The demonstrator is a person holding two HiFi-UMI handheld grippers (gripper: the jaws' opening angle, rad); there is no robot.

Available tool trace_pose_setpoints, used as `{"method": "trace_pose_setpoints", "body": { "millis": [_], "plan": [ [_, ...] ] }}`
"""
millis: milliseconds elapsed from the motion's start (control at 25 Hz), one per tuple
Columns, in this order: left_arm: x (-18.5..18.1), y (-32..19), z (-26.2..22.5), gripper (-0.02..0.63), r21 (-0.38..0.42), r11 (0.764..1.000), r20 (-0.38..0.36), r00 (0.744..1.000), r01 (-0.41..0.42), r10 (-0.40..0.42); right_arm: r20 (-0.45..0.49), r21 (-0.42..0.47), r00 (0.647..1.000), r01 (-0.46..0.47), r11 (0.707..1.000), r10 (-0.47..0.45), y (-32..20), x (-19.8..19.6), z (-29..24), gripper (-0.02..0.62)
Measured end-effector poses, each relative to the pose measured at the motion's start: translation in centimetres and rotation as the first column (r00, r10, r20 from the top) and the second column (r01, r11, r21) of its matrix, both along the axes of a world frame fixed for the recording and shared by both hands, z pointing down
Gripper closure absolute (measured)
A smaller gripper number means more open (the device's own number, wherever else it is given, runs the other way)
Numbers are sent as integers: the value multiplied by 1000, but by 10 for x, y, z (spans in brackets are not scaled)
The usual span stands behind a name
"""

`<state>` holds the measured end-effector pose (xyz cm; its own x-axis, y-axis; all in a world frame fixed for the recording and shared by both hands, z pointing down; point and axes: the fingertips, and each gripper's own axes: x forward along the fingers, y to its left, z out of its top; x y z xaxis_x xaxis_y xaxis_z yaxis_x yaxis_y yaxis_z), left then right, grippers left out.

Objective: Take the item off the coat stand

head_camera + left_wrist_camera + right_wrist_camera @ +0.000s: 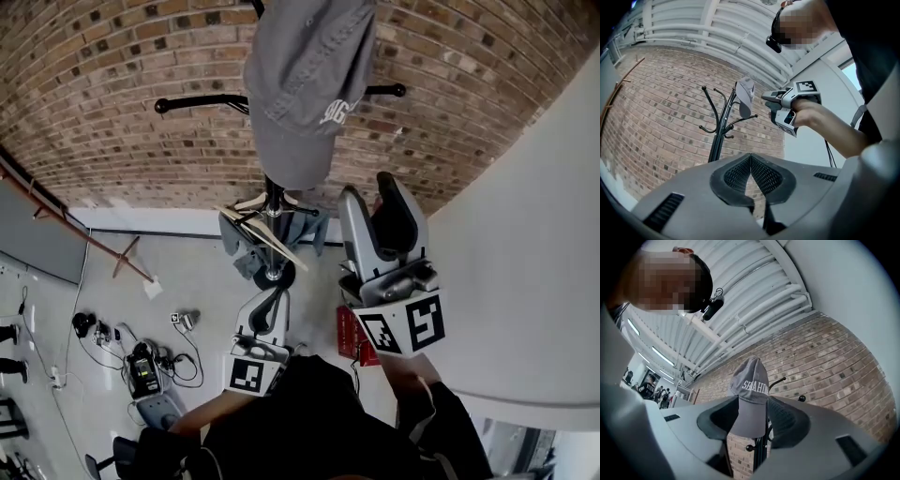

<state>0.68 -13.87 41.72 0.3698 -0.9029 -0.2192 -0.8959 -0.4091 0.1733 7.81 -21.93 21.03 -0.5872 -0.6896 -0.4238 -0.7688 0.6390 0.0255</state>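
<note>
The cap (305, 84) hangs brim-down on the stand (202, 101), straight ahead of the nearer right hand-held gripper (370, 192), whose jaws stand apart.

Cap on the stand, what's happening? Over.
Right gripper open, lined up on the cap, not gripping. Left gripper shut, empty, lower down. Cap hanging on coat stand. Nothing in the way.

- Soft, even daylight; no hard shadows on the brick wall (112, 84).
- Strip lights (663, 356) glare near the right gripper view's left edge.
- Strong fisheye bending everywhere (straight brick courses curve), with black corners in both gripper views.
- Near jaws look soft; the cap (751, 394) is sharp.
- The white wall (534, 244) is bright and featureless.
</note>
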Motion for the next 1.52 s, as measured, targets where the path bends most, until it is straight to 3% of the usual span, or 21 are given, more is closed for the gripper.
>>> {"method": "trace_pose_setpoints", "body": {
  "millis": [160, 400, 560, 800, 1160, 1520],
  "plan": [
    [2, -3, 13, 588, -31, 1000, 56, 998, 1, 1, -19, 3, 1000, 5, 1000, -5, -19, -2, -11, 405],
    [2, -7, 8, 588, 1, 1000, 115, 993, 7, -7, 28, -9, 998, 55, 998, -54, -34, -1, -26, 396],
    [1, -13, 11, 588, -20, 1000, 102, 995, -3, 5, 16, 8, 997, 75, 997, -75, -37, -7, -34, 385],
    [-2, -16, 4, 588, 12, 1000, 94, 995, -12, 10, -15, 56, 996, 85, 995, -84, -37, -19, -49, 383],
    [-21, -15, 4, 588, 17, 999, 89, 996, 29, -30, 50, -28, 984, 174, 984, -173, -58, -33, -55, 385],
    [-38, -9, 3, 588, 20, 998, 76, 995, 58, -59, 71, -23, 980, 187, 982, -185, -69, -46, -64, 385]
  ]
}}
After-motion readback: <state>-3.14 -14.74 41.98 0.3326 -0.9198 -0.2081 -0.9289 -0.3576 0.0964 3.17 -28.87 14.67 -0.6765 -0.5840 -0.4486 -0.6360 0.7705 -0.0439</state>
